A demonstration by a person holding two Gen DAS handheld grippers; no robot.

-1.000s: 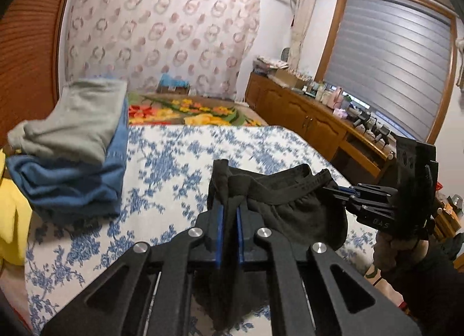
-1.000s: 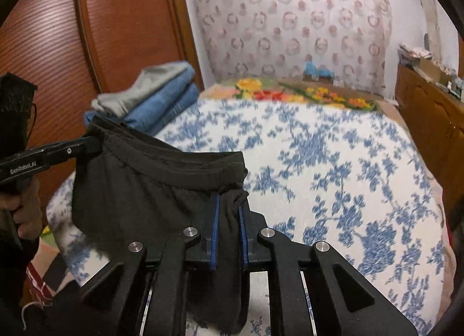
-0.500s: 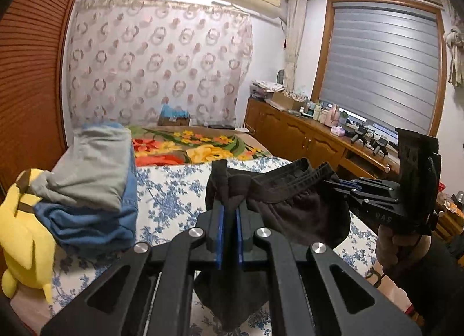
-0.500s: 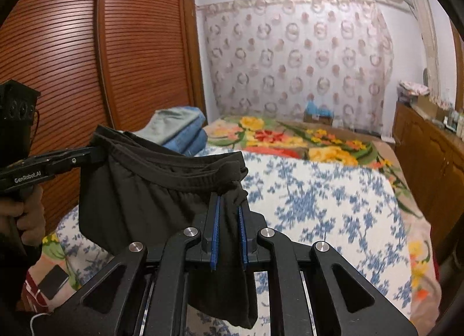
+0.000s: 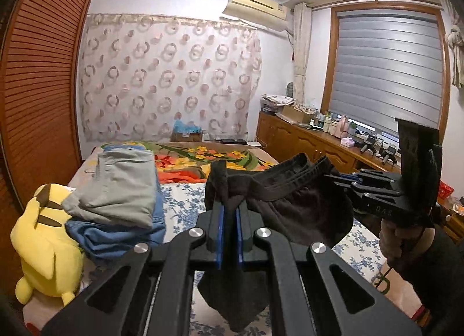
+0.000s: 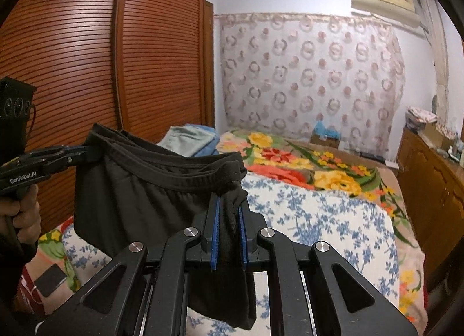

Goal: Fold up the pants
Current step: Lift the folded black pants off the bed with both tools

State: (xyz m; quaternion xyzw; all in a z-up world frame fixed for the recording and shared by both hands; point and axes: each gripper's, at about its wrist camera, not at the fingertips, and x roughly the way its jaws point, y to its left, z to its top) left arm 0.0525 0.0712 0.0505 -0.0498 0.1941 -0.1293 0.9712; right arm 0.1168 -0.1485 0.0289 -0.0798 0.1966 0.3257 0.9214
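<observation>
Rising clear of the bed (image 6: 333, 214) since a second ago, the black pants (image 6: 139, 191) now hang by the waistband, ready for shaking flat; left hand-held gripper (image 5: 229, 217) and right hand-held gripper (image 6: 229, 220) each stay clenched on a waistband corner.

- A yellow plush toy (image 5: 43, 243) sits at the near left edge of the bed (image 5: 185, 214).
- Just right of it lies a stack of folded clothes (image 5: 116, 205), grey on blue.
- A floral blanket (image 6: 313, 170) covers the bed's far end.
- An air conditioner (image 5: 255, 7) hangs high on the far wall.
- A wooden cabinet (image 5: 304, 140) runs along the right.
</observation>
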